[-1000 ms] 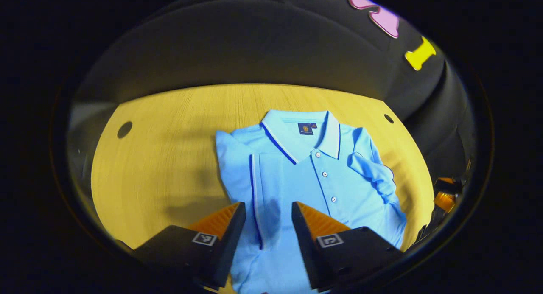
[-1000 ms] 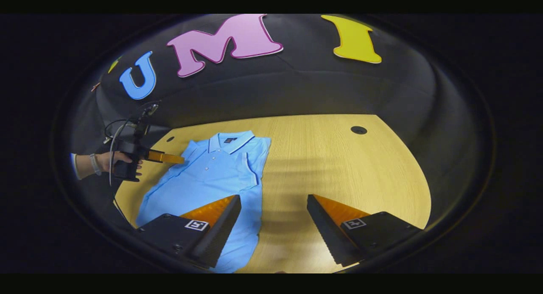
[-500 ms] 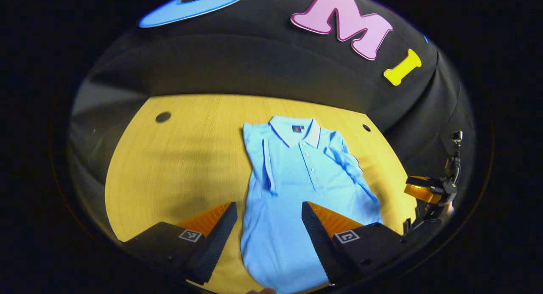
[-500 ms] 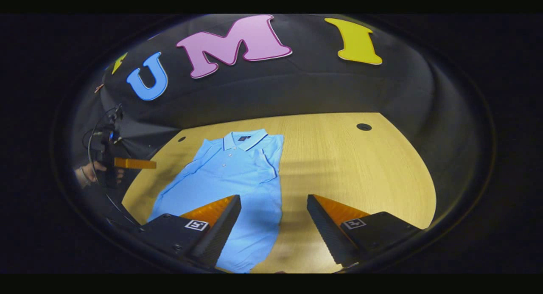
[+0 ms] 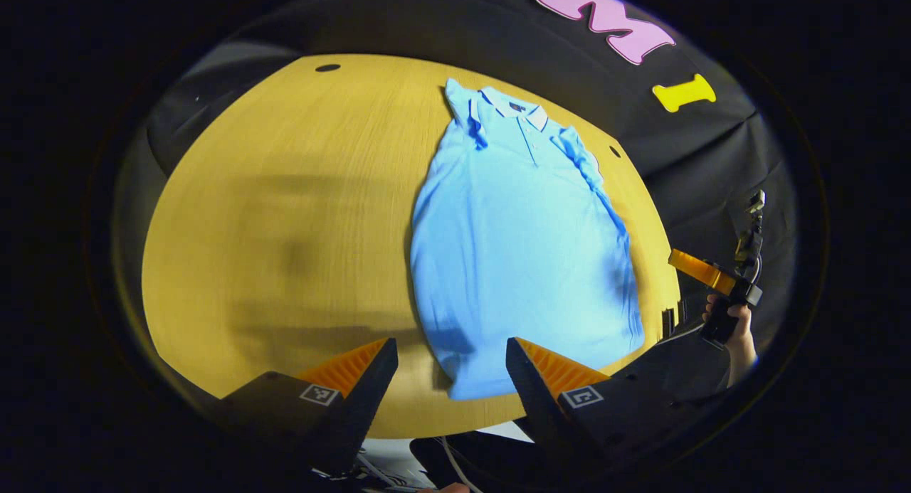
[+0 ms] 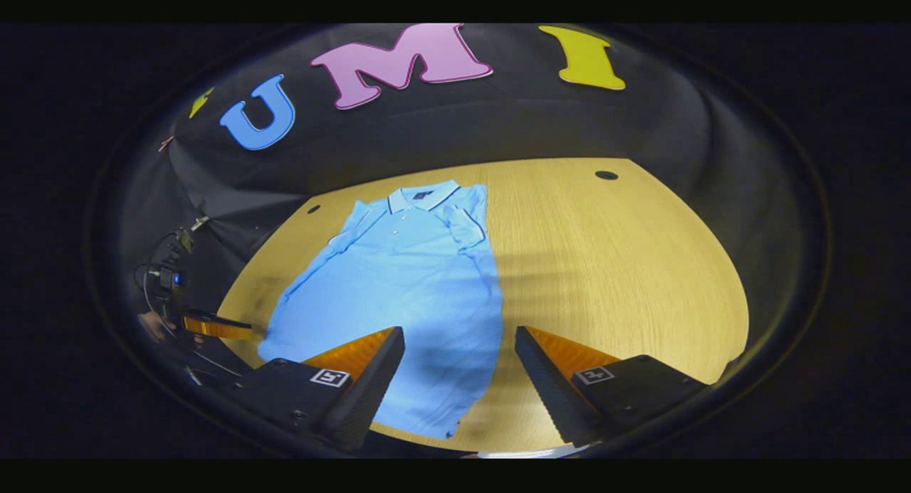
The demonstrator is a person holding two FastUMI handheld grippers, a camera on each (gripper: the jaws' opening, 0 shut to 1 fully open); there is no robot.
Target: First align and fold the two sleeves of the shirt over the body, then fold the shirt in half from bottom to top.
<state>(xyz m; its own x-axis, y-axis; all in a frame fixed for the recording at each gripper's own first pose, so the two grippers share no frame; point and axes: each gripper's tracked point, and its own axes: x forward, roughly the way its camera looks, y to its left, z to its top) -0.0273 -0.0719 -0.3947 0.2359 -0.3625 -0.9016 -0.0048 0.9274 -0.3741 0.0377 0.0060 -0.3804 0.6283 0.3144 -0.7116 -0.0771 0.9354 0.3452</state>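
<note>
Both tools hang spread and empty over the near bench edge: left tool (image 5: pixel 448 354), right tool (image 6: pixel 459 343). Between them the light blue shirt (image 5: pixel 516 244) lies flat on the wooden bench (image 5: pixel 285 215), collar (image 6: pixel 422 196) far, both sleeves folded over its body, hem nearest.

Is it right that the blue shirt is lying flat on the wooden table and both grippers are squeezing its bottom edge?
Not quite. The blue shirt does lie flat on the wooden table, but in the left and right gripper views the left gripper and right gripper are open above it, gripping nothing.
</note>
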